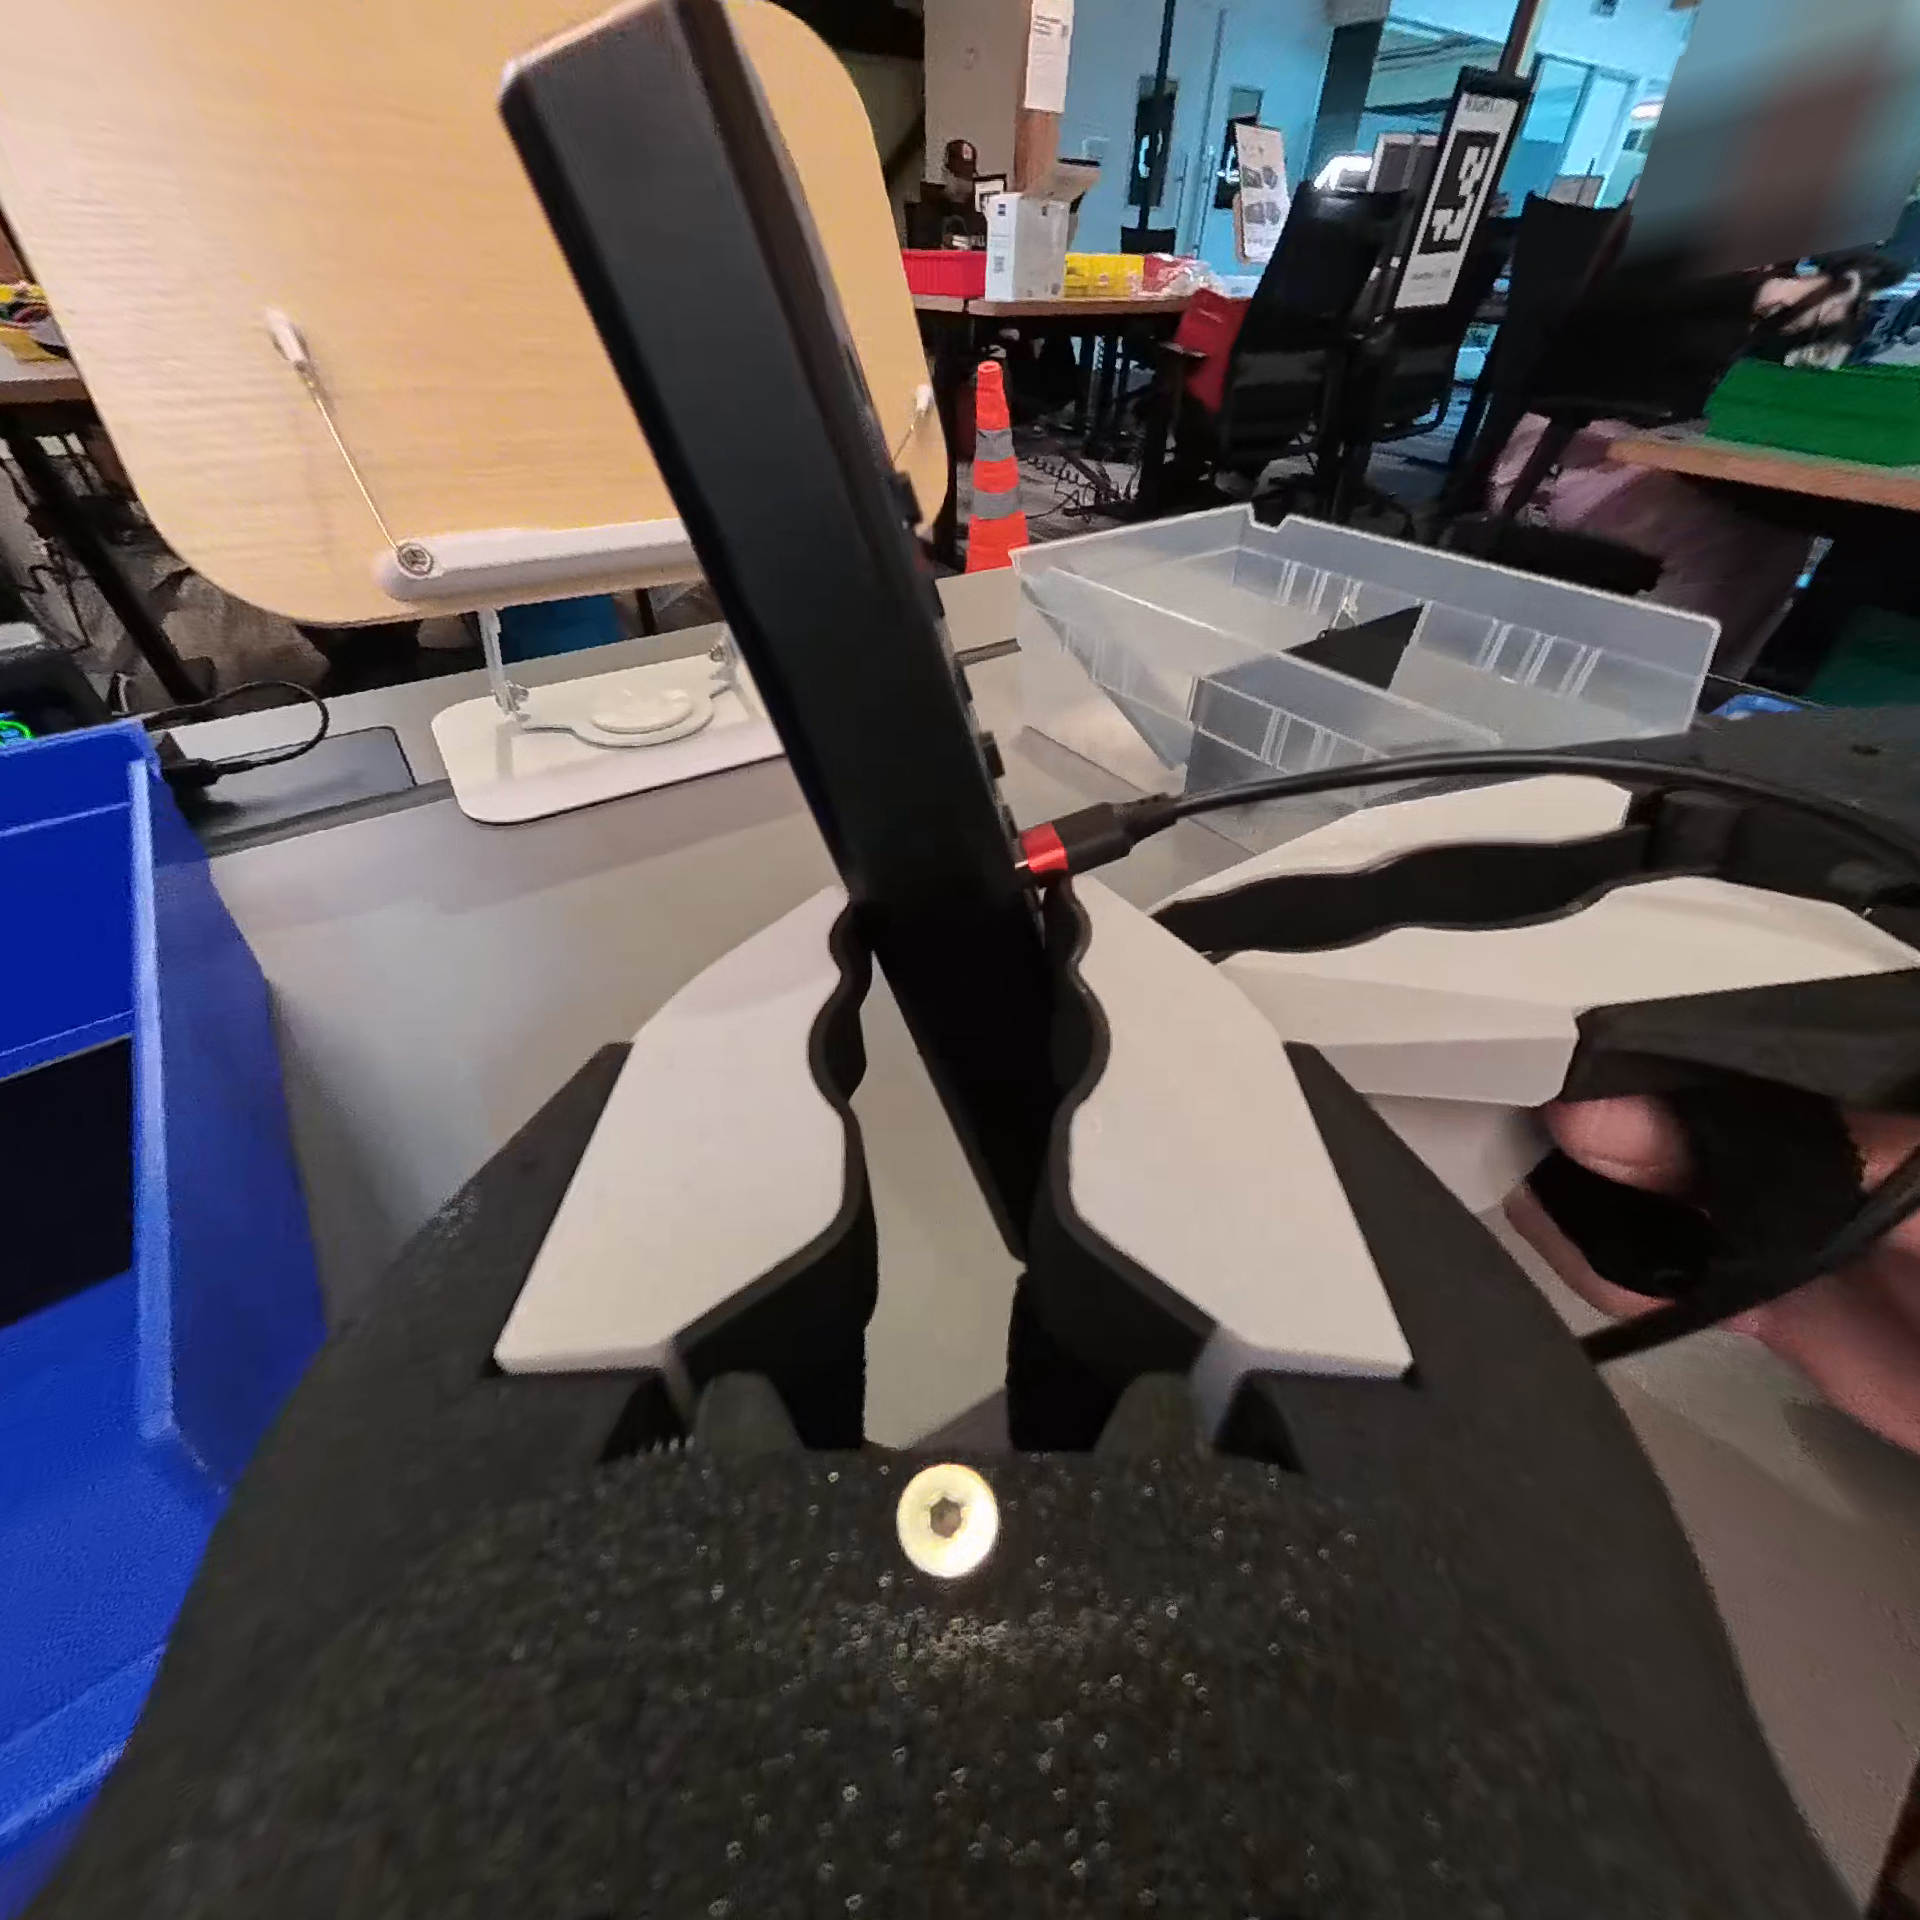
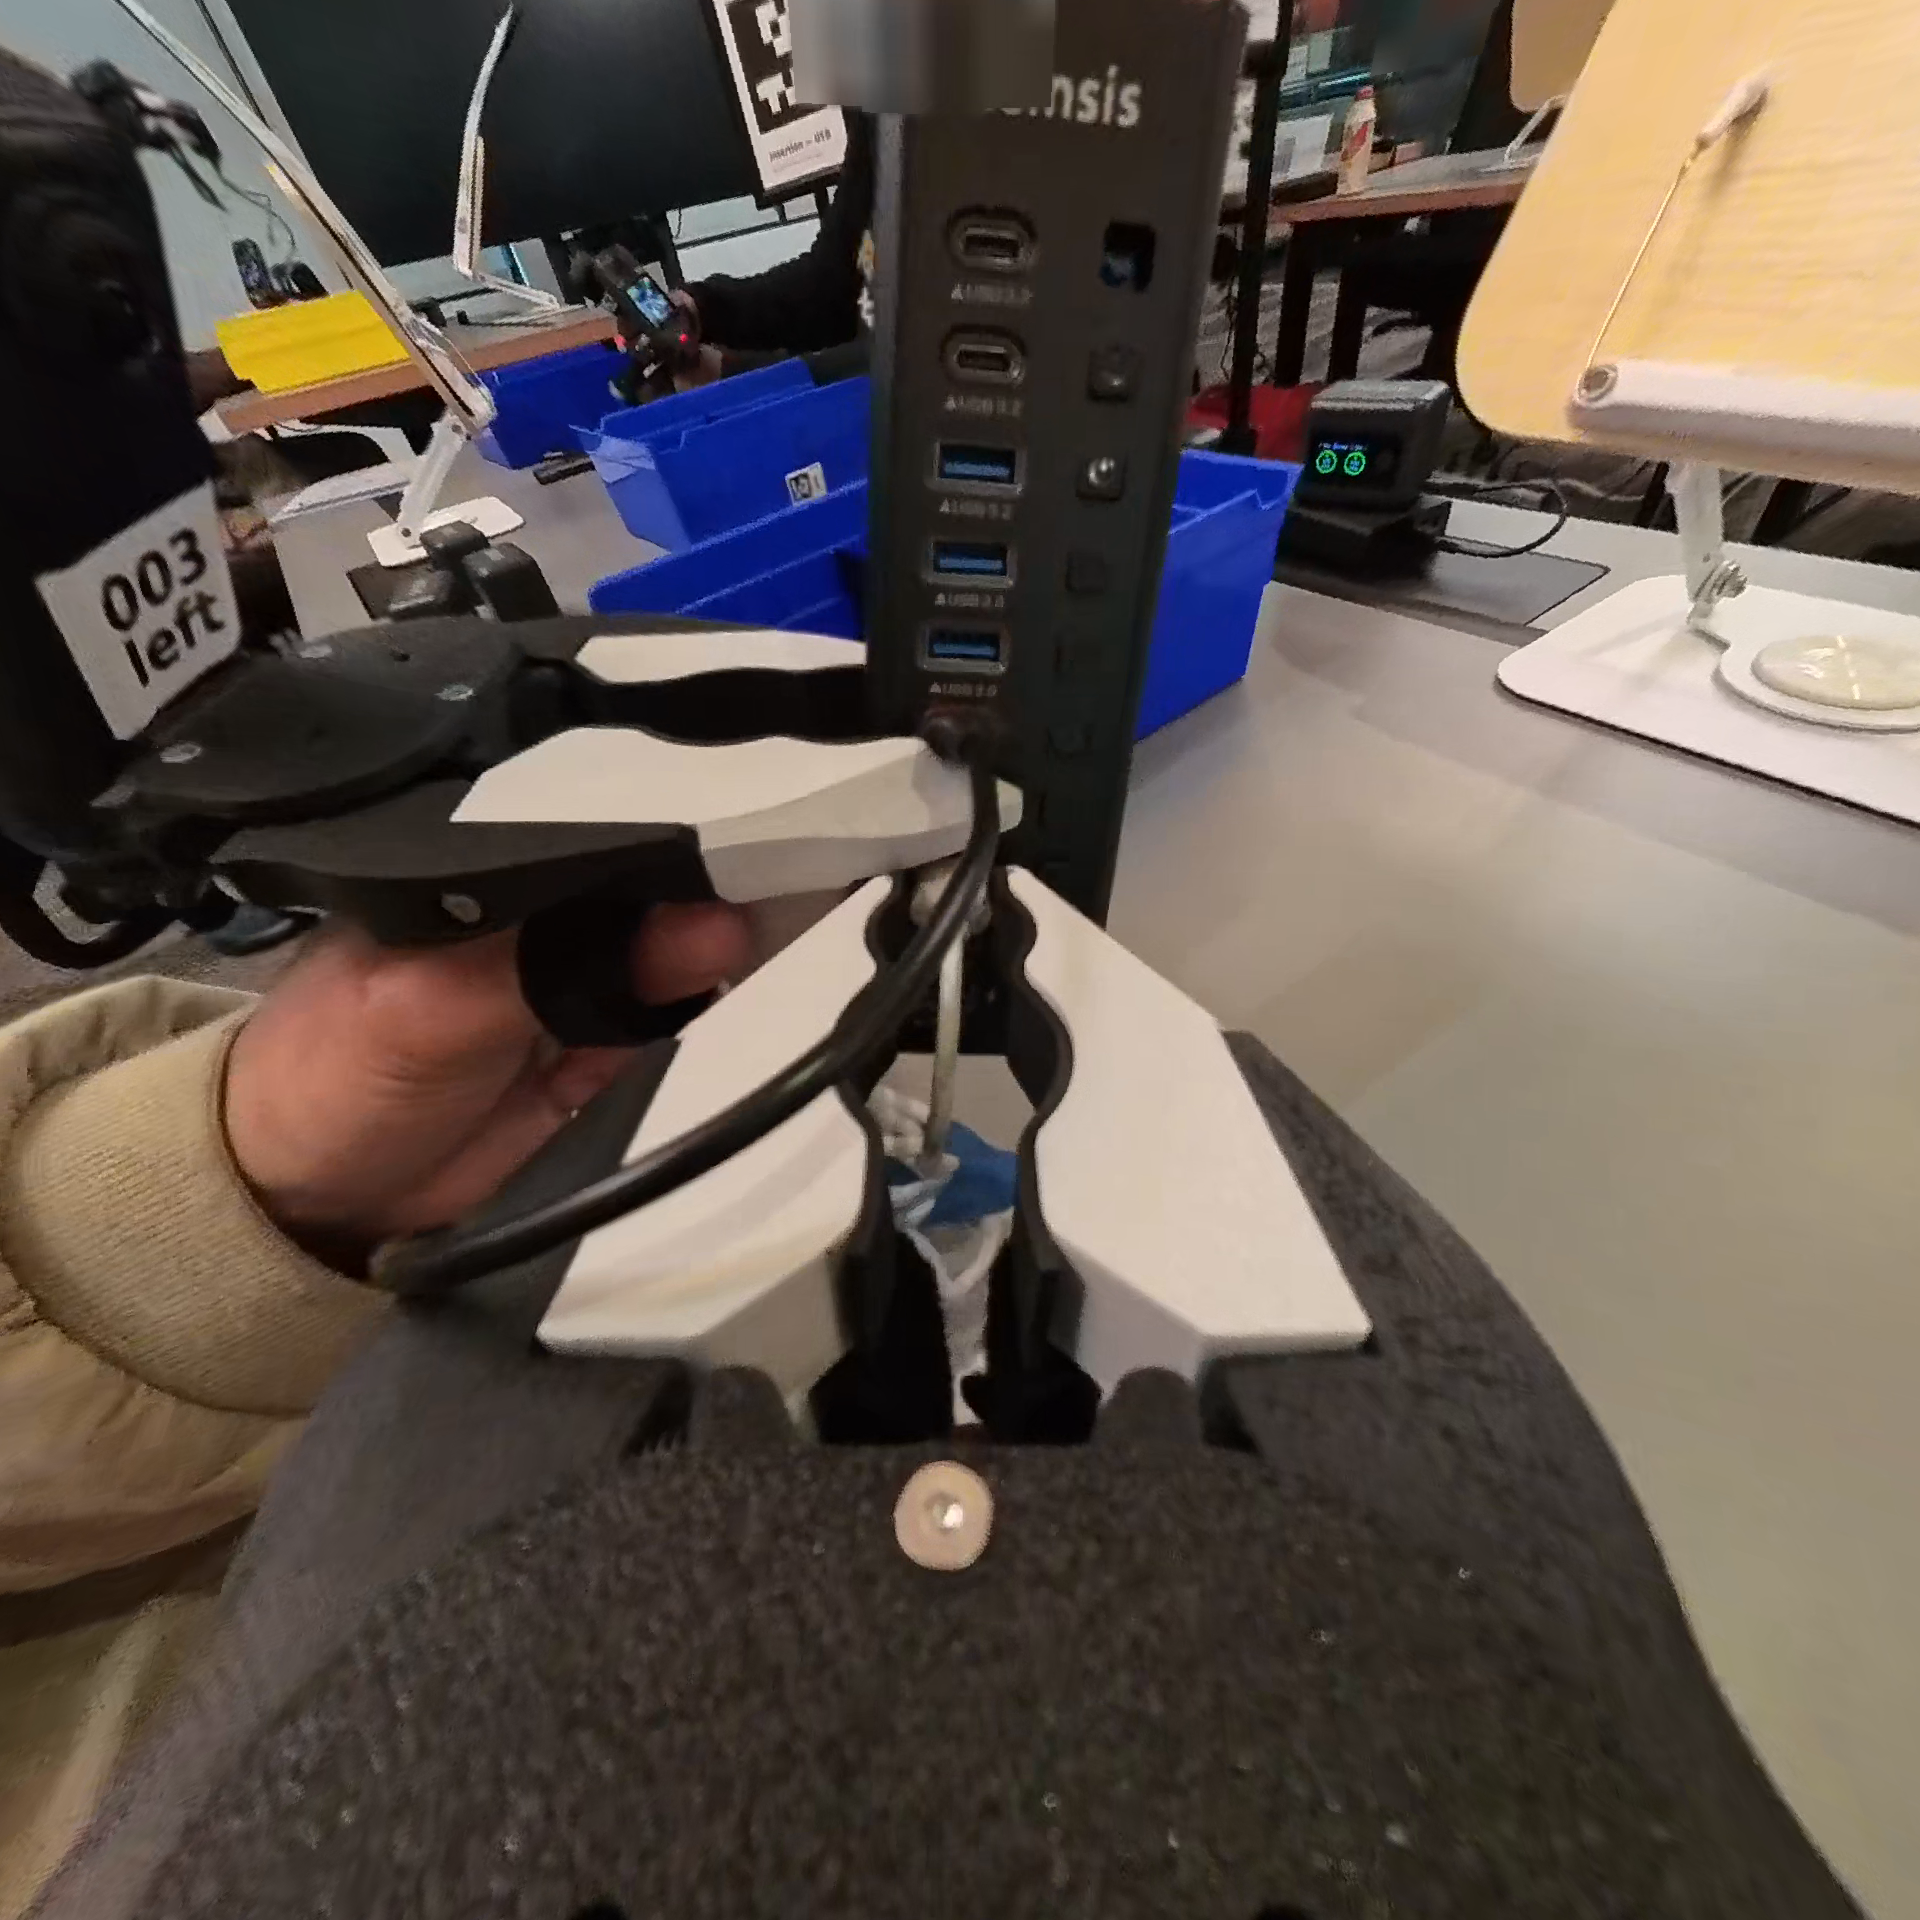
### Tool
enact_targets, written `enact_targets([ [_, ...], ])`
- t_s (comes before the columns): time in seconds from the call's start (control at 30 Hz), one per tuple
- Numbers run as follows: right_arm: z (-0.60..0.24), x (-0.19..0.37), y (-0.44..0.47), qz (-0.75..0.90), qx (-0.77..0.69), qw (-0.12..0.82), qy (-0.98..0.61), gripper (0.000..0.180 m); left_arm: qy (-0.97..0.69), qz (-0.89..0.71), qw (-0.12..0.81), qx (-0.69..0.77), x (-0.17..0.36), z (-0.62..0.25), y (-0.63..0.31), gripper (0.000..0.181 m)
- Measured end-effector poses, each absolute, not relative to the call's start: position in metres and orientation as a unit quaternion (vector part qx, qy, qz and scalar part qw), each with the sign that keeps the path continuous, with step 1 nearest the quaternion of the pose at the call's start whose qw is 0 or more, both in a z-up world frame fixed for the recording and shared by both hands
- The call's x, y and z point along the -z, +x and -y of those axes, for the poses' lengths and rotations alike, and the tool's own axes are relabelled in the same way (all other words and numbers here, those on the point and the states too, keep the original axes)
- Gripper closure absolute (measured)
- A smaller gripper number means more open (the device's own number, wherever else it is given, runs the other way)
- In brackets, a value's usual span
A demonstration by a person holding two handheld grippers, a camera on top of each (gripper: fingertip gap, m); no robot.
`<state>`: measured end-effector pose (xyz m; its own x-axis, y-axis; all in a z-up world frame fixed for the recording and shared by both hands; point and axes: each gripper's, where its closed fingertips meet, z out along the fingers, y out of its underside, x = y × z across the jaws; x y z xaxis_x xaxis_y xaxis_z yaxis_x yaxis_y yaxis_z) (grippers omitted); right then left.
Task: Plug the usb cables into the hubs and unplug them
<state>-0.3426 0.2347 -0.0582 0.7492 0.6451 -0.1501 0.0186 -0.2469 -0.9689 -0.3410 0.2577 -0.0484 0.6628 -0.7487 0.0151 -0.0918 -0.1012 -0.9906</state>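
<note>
Over the grey table (image 1: 520,966) my left gripper (image 1: 951,935) clamped the hub (image 1: 727,416); my right gripper (image 2: 940,914) pinched the cable (image 2: 727,1122), plugged in.

Smooth pale grey bench (image 1: 499,966), matte, filling the lower half of both views. At its far edge, a flat white stand base (image 1: 582,753) carrying a tilted light-wood board (image 1: 416,312) on a thin bracket. Just left of that base, a dark rectangular panel (image 1: 312,764) set flush into the surface, with a thin black cord (image 1: 260,717) looping over it. On the near left, a blue plastic bin (image 1: 114,1091); in the right wrist view, more blue bins (image 2: 727,457) toward the far side. On the far right in the left wrist view, a clear plastic divided tray (image 1: 1403,644). Beside the blue bins, a small black device (image 2: 1361,457) with a lit screen.
</note>
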Motion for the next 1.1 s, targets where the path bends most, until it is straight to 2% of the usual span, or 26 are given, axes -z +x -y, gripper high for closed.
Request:
enact_targets([
  [0.5, -0.231, 0.058, -0.334, 0.225, -0.259, 0.578, -0.740, 0.166, -0.698, -0.323, 0.579, 0.270, 0.049, -0.259, -0.337, 0.147],
  [0.57, -0.228, 0.038, -0.308, 0.193, -0.240, 0.624, -0.718, 0.165, -0.738, -0.232, 0.606, 0.186, 0.052, -0.297, -0.388, 0.152],
  [0.63, -0.221, 0.018, -0.285, 0.184, -0.248, 0.638, -0.705, 0.166, -0.738, -0.119, 0.593, 0.300, 0.034, -0.312, -0.429, 0.151],
  [0.67, -0.223, 0.021, -0.289, 0.207, -0.241, 0.626, -0.712, 0.165, -0.702, -0.145, 0.625, 0.308, 0.014, -0.297, -0.419, 0.150],
  [0.73, -0.237, 0.033, -0.289, 0.224, -0.210, 0.615, -0.726, 0.165, -0.643, -0.296, 0.657, 0.259, -0.001, -0.257, -0.363, 0.151],
  [0.8, -0.252, 0.044, -0.273, 0.226, -0.183, 0.594, -0.750, 0.165, -0.660, -0.300, 0.624, 0.293, 0.013, -0.247, -0.337, 0.151],
  [0.93, -0.265, 0.025, -0.218, 0.207, -0.166, 0.578, -0.772, 0.165, -0.721, -0.221, 0.535, 0.381, 0.064, -0.268, -0.346, 0.151],
  [1.1, -0.279, -0.053, -0.125, 0.139, -0.154, 0.637, -0.743, 0.165, -0.719, -0.240, 0.512, 0.405, 0.072, -0.260, -0.338, 0.151],
])
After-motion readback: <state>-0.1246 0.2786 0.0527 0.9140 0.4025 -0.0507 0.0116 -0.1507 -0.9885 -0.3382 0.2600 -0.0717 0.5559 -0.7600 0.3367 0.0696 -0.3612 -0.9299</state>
